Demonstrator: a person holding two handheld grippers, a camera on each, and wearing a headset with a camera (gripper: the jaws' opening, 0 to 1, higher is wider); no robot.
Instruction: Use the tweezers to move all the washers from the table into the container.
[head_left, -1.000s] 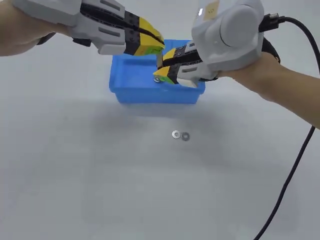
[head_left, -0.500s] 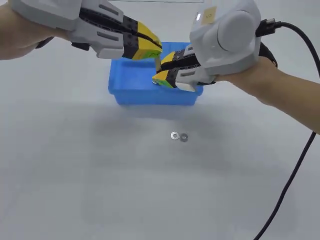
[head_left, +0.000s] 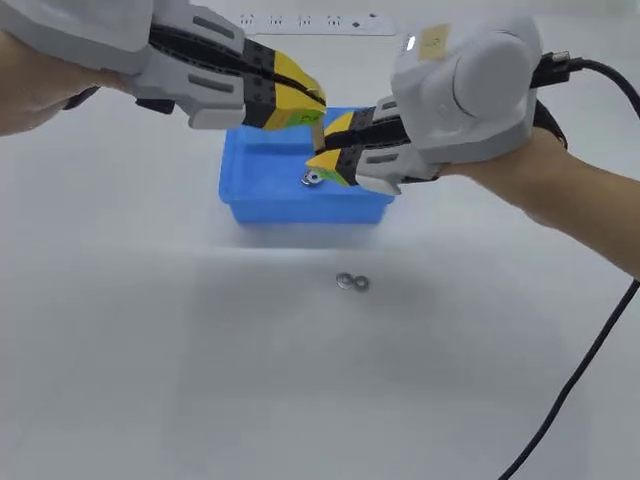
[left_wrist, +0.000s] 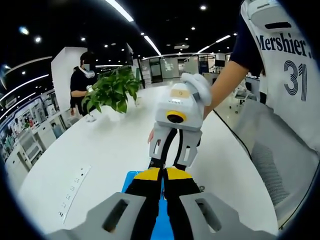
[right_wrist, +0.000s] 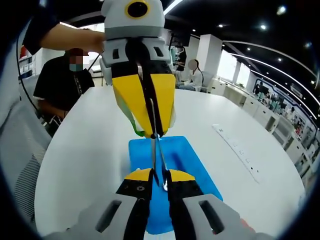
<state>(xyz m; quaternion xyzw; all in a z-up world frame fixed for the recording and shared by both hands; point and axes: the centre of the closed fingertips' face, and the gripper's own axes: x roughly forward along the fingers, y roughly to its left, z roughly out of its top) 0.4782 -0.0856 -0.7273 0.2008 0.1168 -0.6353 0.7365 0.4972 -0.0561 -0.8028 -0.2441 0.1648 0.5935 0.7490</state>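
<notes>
The left hand-held gripper (head_left: 316, 100) and right hand-held gripper (head_left: 318, 160) both pinch the tweezers (right_wrist: 156, 160), whose length spans them, over the blue container (head_left: 300, 208). Two washers (head_left: 352, 283) lie on open counter (head_left: 200, 380) near its front wall.

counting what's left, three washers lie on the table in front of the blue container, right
No, two, not three. The head view shows two washers lying side by side on the table in front of the blue container.
</notes>
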